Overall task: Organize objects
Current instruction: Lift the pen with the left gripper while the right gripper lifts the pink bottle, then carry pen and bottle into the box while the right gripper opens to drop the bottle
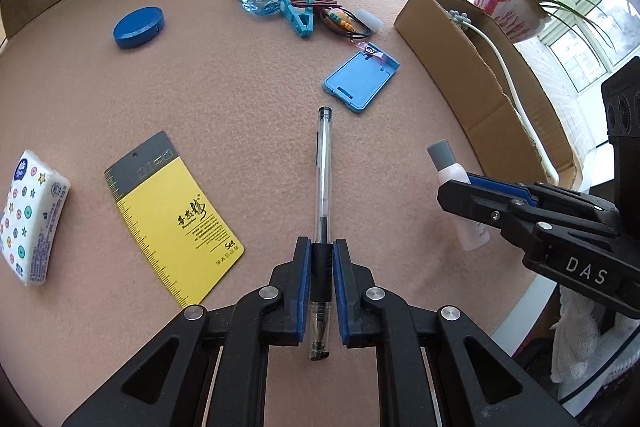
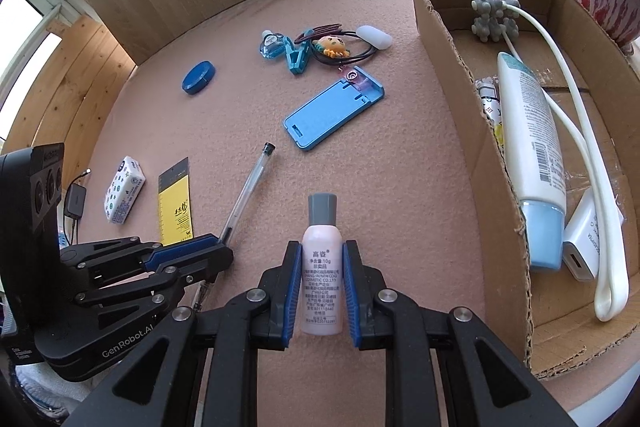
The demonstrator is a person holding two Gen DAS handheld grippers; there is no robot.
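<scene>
**Pen and lotion bottle both gripped over the pink felt table**

Pen [image 1: 322, 187], a clear gel type, sits clamped between the blue pads of the left gripper [image 1: 322, 247] at its black grip section, its capped end pointing to 12 o'clock.

Going left to right in the left wrist view: a tissue pack [image 1: 30, 219] lies at 9 o'clock near the table [image 1: 224, 87] edge, a yellow ruler card [image 1: 172, 219] just beside it toward the centre, and a blue round lid [image 1: 138, 27] at 11 o'clock. At 12 o'clock is a cluster: a small blue liquid bottle [image 1: 256, 3], a teal clip [image 1: 298, 19], a cartoon charm on a cord [image 1: 340, 19] and a white capsule case [image 1: 368, 19]. A blue phone stand [image 1: 362, 81] lies at 1 o'clock.

Farther right, the right gripper [image 2: 322, 267] is closed on a small pink lotion bottle [image 2: 322, 267] with a grey cap, held by its body.

At 2 to 3 o'clock stands the cardboard box [image 2: 472, 99], holding a white tube with a blue cap [image 2: 530, 131], a white charger [image 2: 580, 243], a white cable [image 2: 576, 107] and a grey knobbly ball [image 2: 494, 13]. A potted plant [image 1: 516, 3] stands behind it.
</scene>
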